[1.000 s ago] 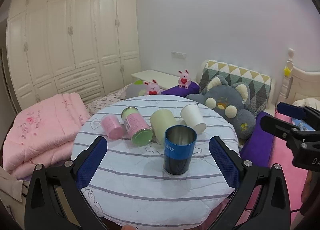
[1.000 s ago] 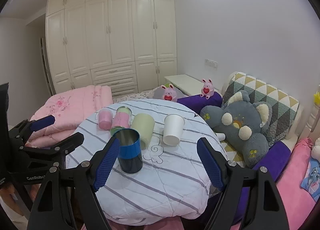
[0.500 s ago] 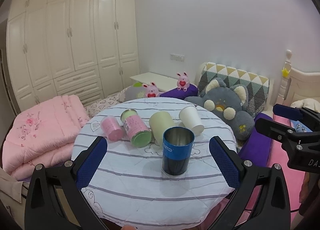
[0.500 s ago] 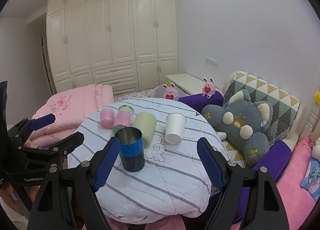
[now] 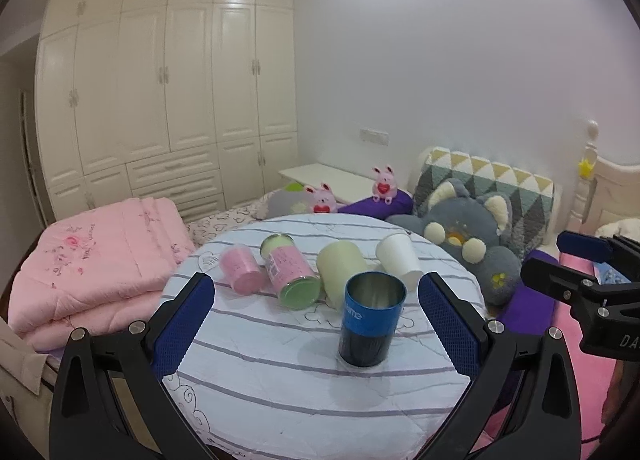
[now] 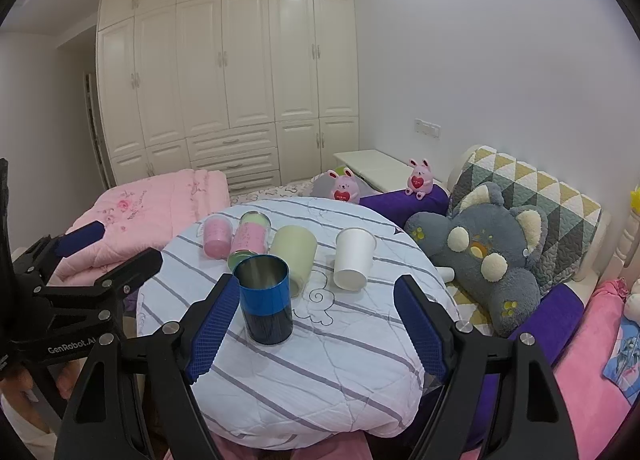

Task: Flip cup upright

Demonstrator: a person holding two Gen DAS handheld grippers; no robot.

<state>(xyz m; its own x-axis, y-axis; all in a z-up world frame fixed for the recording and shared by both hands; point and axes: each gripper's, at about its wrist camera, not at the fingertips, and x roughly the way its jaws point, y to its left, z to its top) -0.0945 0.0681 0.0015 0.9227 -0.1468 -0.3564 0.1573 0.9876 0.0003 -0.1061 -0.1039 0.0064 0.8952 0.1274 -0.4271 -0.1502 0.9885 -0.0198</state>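
Blue cup: my blue metal cup (image 5: 372, 320) stands upright, mouth up, on the striped bench (image 5: 280, 388), nearer to me than the other cups. Nothing touches it.
Left gripper: my left gripper (image 5: 316, 324) is wide open and empty, held back from the bench with the blue cup showing between its fingers.
Right gripper: my right gripper (image 6: 316, 324) is likewise spread open and holds nothing; the blue cup sits just beside its left finger (image 6: 212, 324) in that view.
Done: the blue cup reads as finished, I judge.
Left: four more lie on their sides behind it: the pink cup (image 5: 242, 270), the pink can with the green end (image 5: 290, 276), the pale green cup (image 5: 340, 266) and the white cup (image 5: 398, 260).
Next: if all count, I judge most of the work remains.
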